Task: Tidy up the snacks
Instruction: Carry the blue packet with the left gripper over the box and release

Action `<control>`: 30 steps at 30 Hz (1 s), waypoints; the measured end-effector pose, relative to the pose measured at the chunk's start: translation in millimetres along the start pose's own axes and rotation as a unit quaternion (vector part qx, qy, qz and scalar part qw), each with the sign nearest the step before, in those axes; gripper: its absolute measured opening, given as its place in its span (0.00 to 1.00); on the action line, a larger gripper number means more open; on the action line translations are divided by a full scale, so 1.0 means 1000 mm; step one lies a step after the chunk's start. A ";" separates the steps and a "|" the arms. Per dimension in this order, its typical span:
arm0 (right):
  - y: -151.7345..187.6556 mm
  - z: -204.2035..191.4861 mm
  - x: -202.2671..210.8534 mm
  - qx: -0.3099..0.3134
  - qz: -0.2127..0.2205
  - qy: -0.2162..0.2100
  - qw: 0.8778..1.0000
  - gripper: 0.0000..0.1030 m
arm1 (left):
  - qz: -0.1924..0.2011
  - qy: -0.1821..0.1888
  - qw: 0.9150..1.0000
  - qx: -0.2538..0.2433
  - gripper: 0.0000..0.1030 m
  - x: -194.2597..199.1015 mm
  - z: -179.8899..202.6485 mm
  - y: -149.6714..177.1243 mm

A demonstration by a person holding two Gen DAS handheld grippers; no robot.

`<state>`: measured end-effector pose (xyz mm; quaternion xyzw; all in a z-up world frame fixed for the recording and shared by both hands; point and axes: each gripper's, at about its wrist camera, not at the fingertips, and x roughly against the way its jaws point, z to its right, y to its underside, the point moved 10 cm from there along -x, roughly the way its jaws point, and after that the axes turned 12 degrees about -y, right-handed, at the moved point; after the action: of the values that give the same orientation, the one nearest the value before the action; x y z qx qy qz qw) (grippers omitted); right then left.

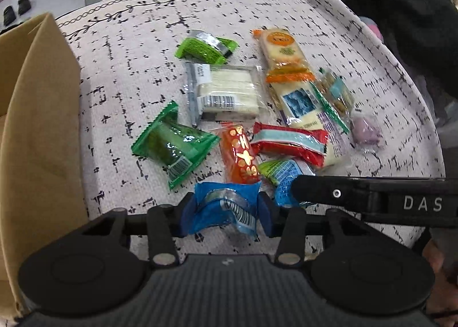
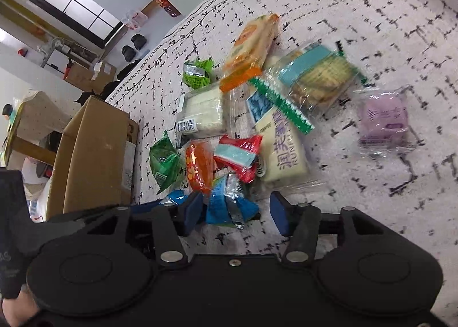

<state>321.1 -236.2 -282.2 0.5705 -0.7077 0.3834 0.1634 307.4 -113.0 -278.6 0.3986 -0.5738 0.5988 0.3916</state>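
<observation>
Several wrapped snacks lie in a heap on the patterned cloth (image 1: pixel 137 49). My left gripper (image 1: pixel 226 212) is shut on a blue snack packet (image 1: pixel 223 206), low over the near edge of the heap. My right gripper (image 2: pixel 236 212) is open, its jaws either side of a second blue packet (image 2: pixel 226 206) without squeezing it; its finger (image 1: pixel 372 195) shows in the left wrist view. Ahead lie a dark green packet (image 1: pixel 171 144), an orange packet (image 1: pixel 239 152), a red packet (image 1: pixel 289 144), a white wafer pack (image 1: pixel 229 92) and a purple sweet (image 2: pixel 383 121).
An open cardboard box (image 1: pixel 37 126) stands at the left of the cloth, seen also in the right wrist view (image 2: pixel 91 155). A light green packet (image 1: pixel 206 46) and orange cracker packs (image 1: pixel 280 49) lie farther back. The cloth's right side (image 2: pixel 372 12) is bare.
</observation>
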 end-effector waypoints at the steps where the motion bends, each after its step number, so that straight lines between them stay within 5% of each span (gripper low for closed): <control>1: -0.001 -0.001 -0.002 0.001 0.001 0.001 1.000 0.39 | 0.001 0.000 1.000 0.003 0.41 0.001 0.000 0.000; 7: 0.000 -0.007 0.003 0.004 0.010 -0.012 1.000 0.23 | 0.004 -0.001 1.000 0.011 0.39 0.005 -0.002 0.002; 30: -0.007 -0.068 0.058 0.069 0.083 -0.012 0.994 0.20 | 0.100 -0.019 0.994 0.035 0.39 0.084 -0.028 -0.012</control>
<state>296.2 -226.2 -196.7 0.5245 -0.7264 0.4362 0.0827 285.9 -83.7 -197.2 0.3638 -0.5965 0.6474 0.3043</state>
